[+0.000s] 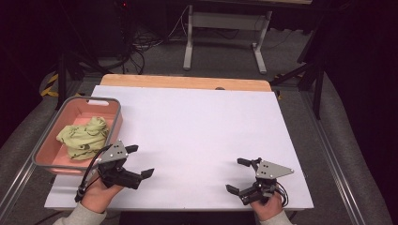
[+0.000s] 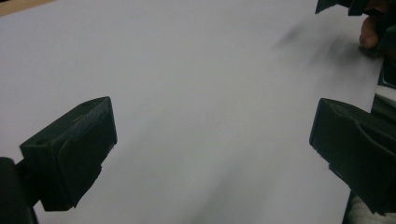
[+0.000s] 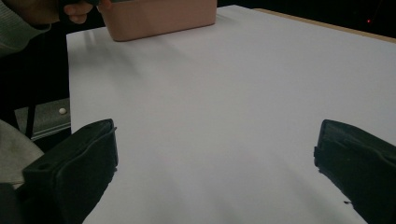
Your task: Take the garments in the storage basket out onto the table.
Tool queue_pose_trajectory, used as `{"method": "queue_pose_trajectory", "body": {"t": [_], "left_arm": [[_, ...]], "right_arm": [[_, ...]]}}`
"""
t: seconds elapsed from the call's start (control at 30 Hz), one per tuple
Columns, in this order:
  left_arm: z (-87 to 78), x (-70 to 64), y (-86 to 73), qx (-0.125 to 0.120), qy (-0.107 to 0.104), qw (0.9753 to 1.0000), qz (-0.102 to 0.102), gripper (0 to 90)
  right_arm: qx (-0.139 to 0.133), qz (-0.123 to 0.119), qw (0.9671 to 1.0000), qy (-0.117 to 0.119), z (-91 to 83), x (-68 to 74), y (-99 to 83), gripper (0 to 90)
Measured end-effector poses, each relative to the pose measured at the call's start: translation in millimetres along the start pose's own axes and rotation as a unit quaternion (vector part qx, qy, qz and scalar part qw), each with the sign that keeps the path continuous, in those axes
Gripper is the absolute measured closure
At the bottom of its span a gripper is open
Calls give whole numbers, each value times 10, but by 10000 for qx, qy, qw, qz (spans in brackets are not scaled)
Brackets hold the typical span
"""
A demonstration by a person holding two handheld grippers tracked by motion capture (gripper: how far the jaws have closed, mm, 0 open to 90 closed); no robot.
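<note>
Two hand-held grippers are hovering with jaws spread wide over the near edge of a white-topped bench.

The left hand-held gripper (image 1: 139,161) is sitting near the bench's near-left corner, just beside a pink bin (image 1: 111,104) that is overhanging the left edge; the right hand-held gripper (image 1: 238,175) is waiting near the near-right corner, nothing between its jaws. A crumpled yellow-green cloth (image 1: 85,137) is lying bunched inside the bin, its folds hiding its shape. The left gripper's grey plate is covering part of the bin's near rim. In the right gripper view the bin (image 3: 159,16) is being cut off at the top edge, its contents hidden. The bench (image 1: 197,126) is showing bare wood along its far edge.
</note>
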State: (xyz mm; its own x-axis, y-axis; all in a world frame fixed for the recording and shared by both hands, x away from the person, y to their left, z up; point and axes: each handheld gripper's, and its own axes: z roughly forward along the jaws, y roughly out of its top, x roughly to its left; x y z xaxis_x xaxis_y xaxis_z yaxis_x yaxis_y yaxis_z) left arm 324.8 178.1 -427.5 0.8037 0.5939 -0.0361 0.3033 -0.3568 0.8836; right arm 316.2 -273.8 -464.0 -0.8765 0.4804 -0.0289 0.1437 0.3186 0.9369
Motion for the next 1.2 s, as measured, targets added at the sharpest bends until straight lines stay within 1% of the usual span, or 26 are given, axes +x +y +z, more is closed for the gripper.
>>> {"method": "queue_pose_trajectory", "body": {"t": [0.07,0.13,0.23,0.27,0.3,0.33,0.37,0.4,0.47,0.53,0.63,0.77,0.93,1.0,1.1,1.2], "left_arm": [[-13,1,10,9,8,10000,17,9],[-45,19,52,48,-18,10000,-18,2],[-74,41,95,234,19,9997,-64,2],[-74,41,95,234,19,9997,-64,1],[-106,58,124,280,36,9996,-22,2],[-106,58,124,280,36,9996,-22,1],[-131,66,147,285,103,9995,6,1],[-146,70,159,298,124,9995,52,2],[-163,74,173,294,159,9994,81,1],[-189,86,194,311,178,9992,149,1],[-229,117,229,351,271,9986,284,8],[-264,148,257,349,264,9987,273,8],[-301,208,286,420,260,9984,262,8],[-322,219,297,406,194,9985,300,8],[-349,239,315,434,281,9980,355,9],[-389,279,337,466,246,9981,324,12]], "right_arm": [[10,24,10000,1,-2,-4,-2,1],[20,40,10000,16,4,-6,-3,1],[38,34,10000,25,11,-4,-4,1],[38,34,10000,25,11,-4,-4,1],[47,44,10000,37,12,-4,-4,1],[47,44,10000,37,12,-4,-4,1],[53,51,10000,36,11,-7,-5,1],[57,63,10000,34,10,-8,-5,1],[55,63,10000,42,10,-10,-6,2],[53,64,10000,43,9,-10,-5,1],[57,69,10000,30,8,-10,-5,1],[31,67,10000,20,2,-8,-3,1],[27,64,10000,28,1,-8,-2,1],[25,61,10000,19,1,-8,-3,1],[18,62,10000,20,-3,-10,-3,1],[11,48,10000,10,-5,-4,1,1]]}}
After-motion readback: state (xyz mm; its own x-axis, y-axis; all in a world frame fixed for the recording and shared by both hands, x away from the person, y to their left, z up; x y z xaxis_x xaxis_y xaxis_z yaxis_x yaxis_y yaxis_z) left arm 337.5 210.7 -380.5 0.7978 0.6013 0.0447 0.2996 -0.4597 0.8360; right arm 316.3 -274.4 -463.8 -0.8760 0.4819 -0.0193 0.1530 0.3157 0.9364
